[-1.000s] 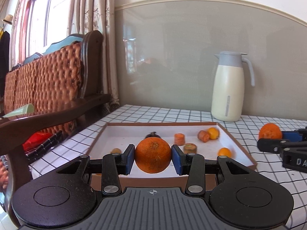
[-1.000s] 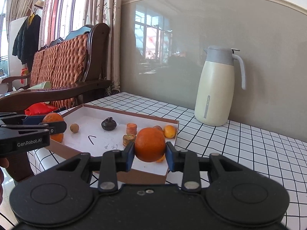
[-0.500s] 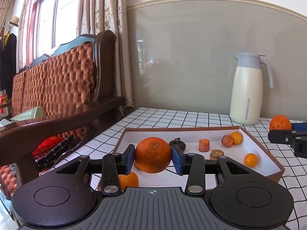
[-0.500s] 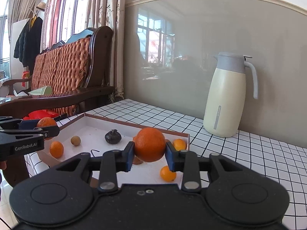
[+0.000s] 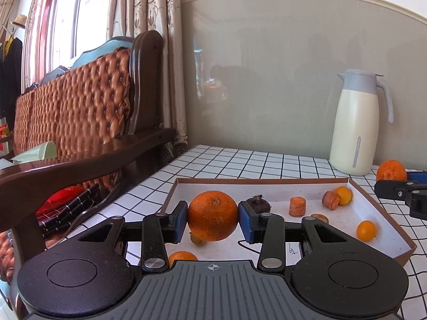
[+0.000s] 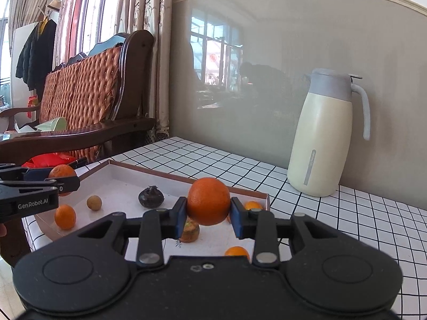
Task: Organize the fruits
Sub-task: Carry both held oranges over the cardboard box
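Note:
My left gripper (image 5: 212, 219) is shut on a large orange (image 5: 212, 218), held above the near left part of a shallow white tray with a brown rim (image 5: 261, 180). My right gripper (image 6: 208, 206) is shut on a second orange (image 6: 208, 204) over the tray's (image 6: 186, 180) right side. Inside the tray lie small tangerines (image 5: 366, 230) (image 6: 65, 216), a dark mangosteen (image 6: 151, 196), carrot pieces (image 5: 297, 206) and a small brown fruit (image 6: 94, 203). Each gripper shows at the edge of the other's view, the left one (image 6: 64, 184) and the right one (image 5: 392, 184).
A cream and grey thermos jug (image 5: 356, 122) stands on the checked tablecloth (image 6: 347, 221) behind the tray, against the grey wall. A dark wooden sofa with a tufted orange back (image 5: 80, 101) borders the table on the left, with a red bag (image 5: 61, 198) beside it.
Both grippers have moved leftward along the table with their oranges still held. The tray and the jug have shifted right in both views.

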